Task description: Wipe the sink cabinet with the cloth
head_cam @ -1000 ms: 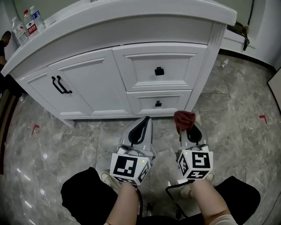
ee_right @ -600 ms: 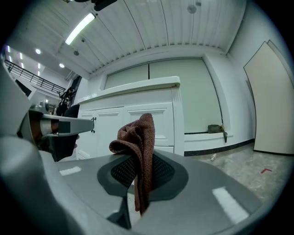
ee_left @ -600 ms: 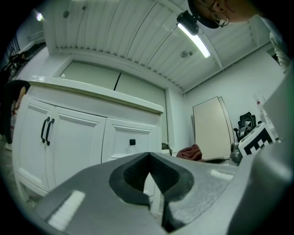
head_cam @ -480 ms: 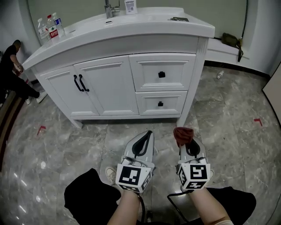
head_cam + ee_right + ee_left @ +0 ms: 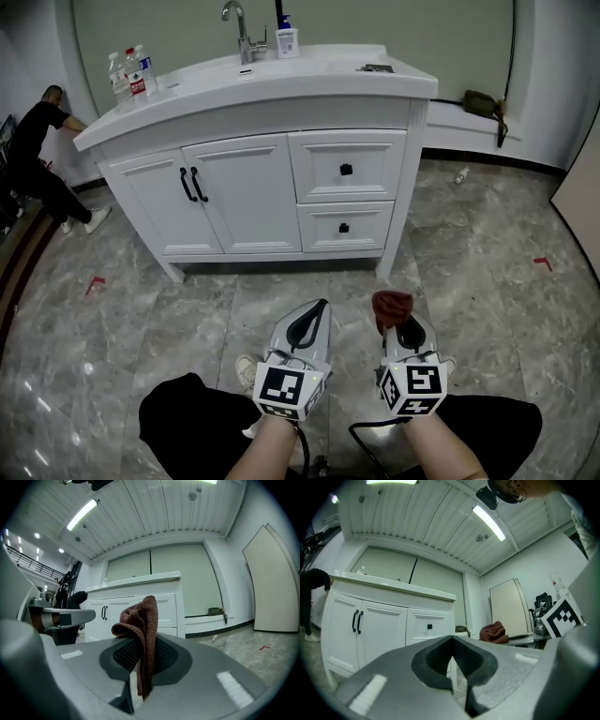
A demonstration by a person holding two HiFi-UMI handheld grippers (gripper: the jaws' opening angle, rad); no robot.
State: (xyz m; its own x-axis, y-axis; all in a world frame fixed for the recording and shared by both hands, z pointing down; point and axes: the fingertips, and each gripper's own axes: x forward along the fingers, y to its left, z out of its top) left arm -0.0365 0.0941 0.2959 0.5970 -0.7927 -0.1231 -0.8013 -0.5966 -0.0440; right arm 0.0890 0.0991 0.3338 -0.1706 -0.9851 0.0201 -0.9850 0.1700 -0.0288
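Observation:
The white sink cabinet stands ahead across the floor, with two doors on the left and two drawers on the right; it also shows in the left gripper view and the right gripper view. A dark red cloth sticks up from my right gripper, whose jaws are shut on it; the cloth hangs folded between the pads. My left gripper is beside it, jaws shut and holding nothing. Both grippers hover low, well short of the cabinet.
A faucet, a soap bottle and water bottles stand on the countertop. A person in black crouches at the far left by the wall. Grey marble floor spreads around. My knees show at the bottom.
The head view has pulled back and tilted up: the cabinet now looks farther away and its whole top with the faucet shows. Both grippers keep their pose, cloth still held.

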